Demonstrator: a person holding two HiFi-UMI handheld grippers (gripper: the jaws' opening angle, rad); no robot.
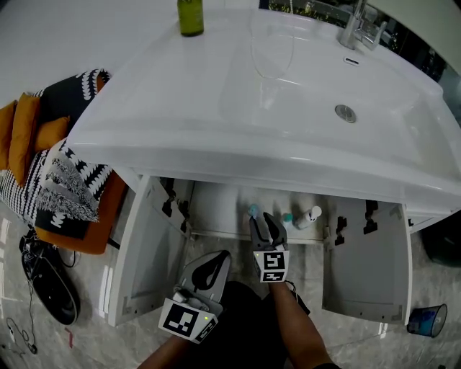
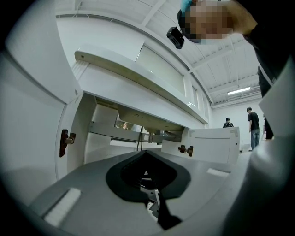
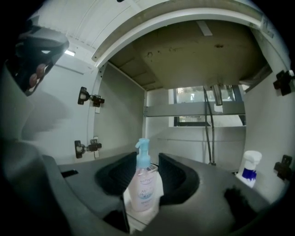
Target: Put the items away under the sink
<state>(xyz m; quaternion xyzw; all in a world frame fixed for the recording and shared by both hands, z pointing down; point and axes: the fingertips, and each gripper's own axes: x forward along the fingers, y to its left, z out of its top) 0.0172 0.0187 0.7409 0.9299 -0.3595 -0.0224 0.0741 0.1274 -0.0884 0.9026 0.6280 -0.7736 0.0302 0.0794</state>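
A clear pump bottle with a light blue top (image 3: 143,184) stands upright between the jaws of my right gripper (image 3: 144,159), which is shut on it inside the open cabinet under the sink (image 1: 216,205). From the head view the right gripper (image 1: 259,218) reaches into the cabinet mouth, and the bottle's blue pump (image 1: 253,211) shows at its tip. My left gripper (image 1: 220,257) hangs lower, in front of the cabinet, shut and empty; its jaws (image 2: 145,154) meet at the tip.
A white spray bottle (image 3: 249,168) and another small bottle (image 1: 288,218) stand at the cabinet's right. Both doors (image 1: 140,252) (image 1: 367,267) are swung open. On the sink top (image 1: 144,94) are a green bottle (image 1: 190,16) and a glass (image 1: 271,54). Cushions (image 1: 43,166) are piled at the left.
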